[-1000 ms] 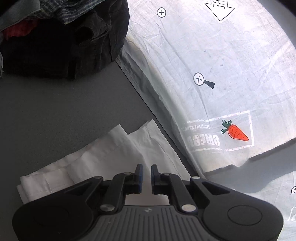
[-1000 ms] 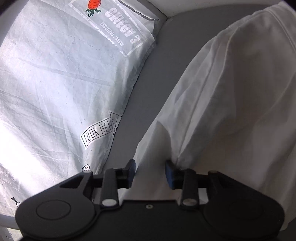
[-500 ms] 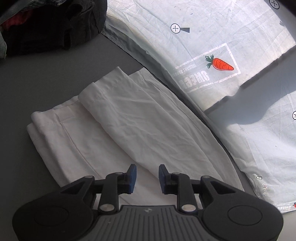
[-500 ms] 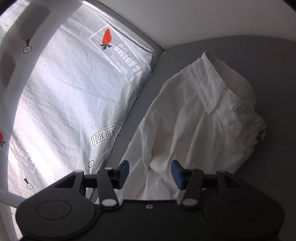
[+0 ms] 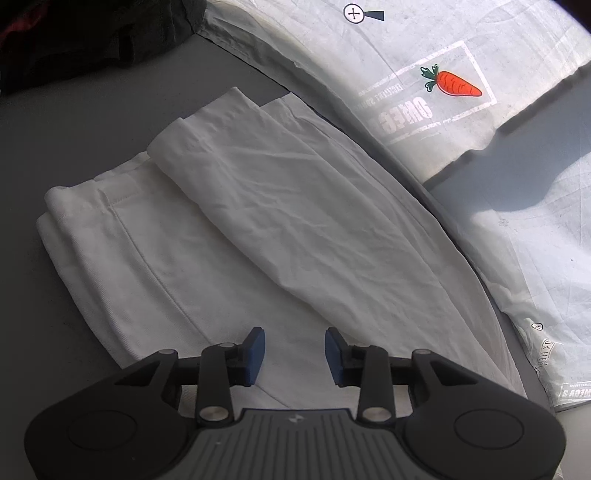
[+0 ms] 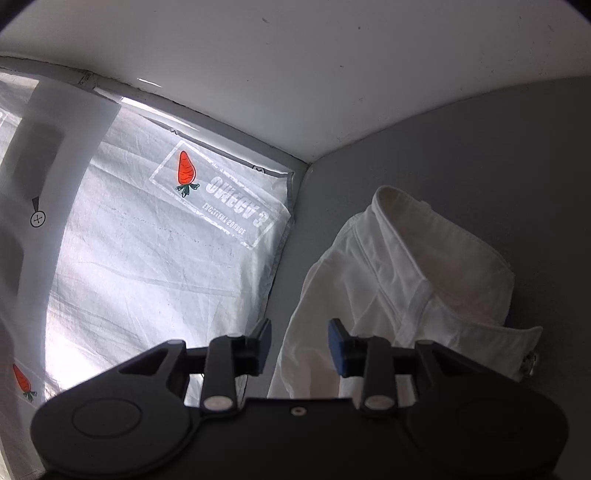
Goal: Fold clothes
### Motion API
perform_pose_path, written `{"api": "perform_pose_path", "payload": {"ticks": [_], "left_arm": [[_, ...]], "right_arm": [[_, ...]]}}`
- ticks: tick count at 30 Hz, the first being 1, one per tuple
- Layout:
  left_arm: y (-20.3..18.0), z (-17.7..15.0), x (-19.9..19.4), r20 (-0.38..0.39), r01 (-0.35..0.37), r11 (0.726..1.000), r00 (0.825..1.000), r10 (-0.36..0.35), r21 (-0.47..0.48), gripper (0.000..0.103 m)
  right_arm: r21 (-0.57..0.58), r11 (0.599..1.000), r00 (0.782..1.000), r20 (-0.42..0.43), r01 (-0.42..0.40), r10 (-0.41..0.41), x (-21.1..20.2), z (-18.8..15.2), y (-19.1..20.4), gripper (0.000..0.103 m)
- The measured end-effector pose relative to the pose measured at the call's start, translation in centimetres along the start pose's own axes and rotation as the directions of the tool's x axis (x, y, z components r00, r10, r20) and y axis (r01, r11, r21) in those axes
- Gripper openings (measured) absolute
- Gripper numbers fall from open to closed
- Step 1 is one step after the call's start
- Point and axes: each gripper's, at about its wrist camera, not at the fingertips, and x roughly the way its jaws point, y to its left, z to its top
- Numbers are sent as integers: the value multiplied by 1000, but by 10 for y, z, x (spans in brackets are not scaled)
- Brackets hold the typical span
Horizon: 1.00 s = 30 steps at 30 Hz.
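Two grippers are seen, each from its own wrist camera. The left gripper [image 5: 293, 347] is held above a white shirt [image 5: 236, 221]; its jaws stand apart at a moderate gap and have just been opening, with nothing pressed between the blue pads [image 5: 255, 350]. Directly beneath and ahead of these jaws the shirt is spread flat on the grey worktop [image 5: 74, 140], a sleeve or folded panel being laid diagonally across it. To the right of the jaws a white plastic sheet [image 5: 517, 44] is seen, printed with a carrot [image 5: 456, 83]. Far ahead and to the left a pile of dark clothes [image 5: 85, 33] is found.

The right gripper [image 6: 299, 345] is likewise parted at a moderate gap, its jaws having just closed a little, and no cloth is gripped between them. Just ahead and to the right of these jaws the collar end of the shirt [image 6: 406, 280] is seen lying on the worktop [image 6: 498, 155], the collar raised. To the left of the jaws the sheet [image 6: 147, 258] is spread. Beyond both, a pale wall [image 6: 295, 74] is seen.
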Motion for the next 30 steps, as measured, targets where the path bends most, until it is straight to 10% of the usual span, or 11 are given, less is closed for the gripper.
{"api": "perform_pose_path", "payload": {"ticks": [8, 12, 18, 22, 25, 30], "left_arm": [[-7, 13, 9, 29, -7, 1000, 1000, 8, -28, 45], [-6, 17, 11, 27, 4, 1000, 1000, -4, -26, 47], [18, 19, 9, 46, 108, 977, 994, -101, -183, 47], [25, 20, 6, 49, 131, 956, 991, -122, -262, 47], [19, 20, 1, 48, 113, 972, 993, -105, -204, 51], [5, 10, -3, 25, 116, 991, 993, -115, -73, 51]], "right_arm": [[-89, 984, 984, -75, 154, -161, 61, -3, 27, 44], [-175, 972, 986, -38, 156, -165, 81, 11, 45, 11], [-241, 950, 976, -41, 198, -214, 129, 34, 61, 8], [-345, 879, 932, -32, 329, -362, 145, 14, 54, 12], [-379, 881, 954, 23, 284, -298, 113, -12, 64, 61], [-491, 867, 990, -58, 87, -131, 60, -98, 76, 46]]}}
